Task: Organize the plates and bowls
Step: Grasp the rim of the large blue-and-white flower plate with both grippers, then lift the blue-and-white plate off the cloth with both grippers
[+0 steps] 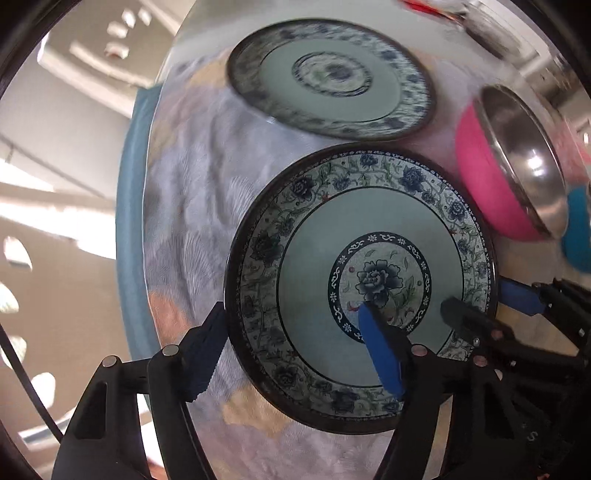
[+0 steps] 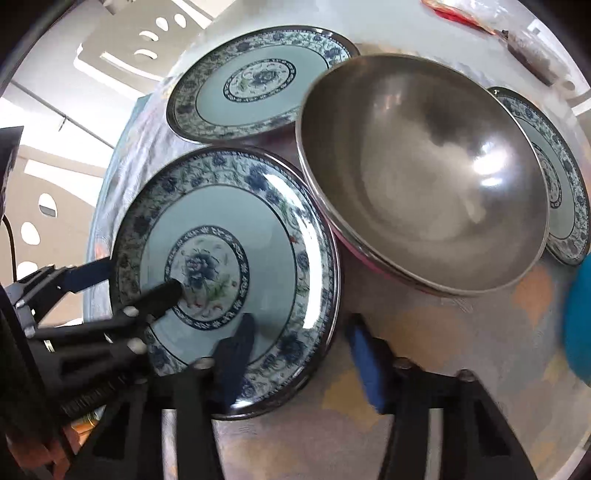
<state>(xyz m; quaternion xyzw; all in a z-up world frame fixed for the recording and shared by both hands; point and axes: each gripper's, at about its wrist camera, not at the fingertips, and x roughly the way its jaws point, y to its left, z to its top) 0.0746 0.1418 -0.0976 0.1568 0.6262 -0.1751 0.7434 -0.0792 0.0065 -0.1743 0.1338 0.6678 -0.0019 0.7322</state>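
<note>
A blue floral plate [image 1: 369, 295] [image 2: 229, 280] is held at two edges. My left gripper [image 1: 295, 354] has one finger under the plate's rim and one on its face, shut on it. My right gripper [image 2: 303, 354] straddles the opposite rim, one finger on the face, one outside, shut on it. Each gripper shows in the other's view: the right one [image 1: 491, 302] and the left one [image 2: 136, 284]. A second floral plate [image 1: 332, 77] [image 2: 255, 81] lies further back. A steel bowl with a pink outside [image 1: 517, 162] [image 2: 424, 184] stands to the right. A third plate [image 2: 554, 177] lies behind the bowl.
A patterned pale tablecloth [image 1: 192, 184] [image 2: 443, 350] covers the table, its left edge dropping off over a blue cover [image 1: 129, 221]. A teal object [image 1: 578, 229] [image 2: 580, 321] sits at the right edge. A red packet [image 2: 454, 14] lies at the far side.
</note>
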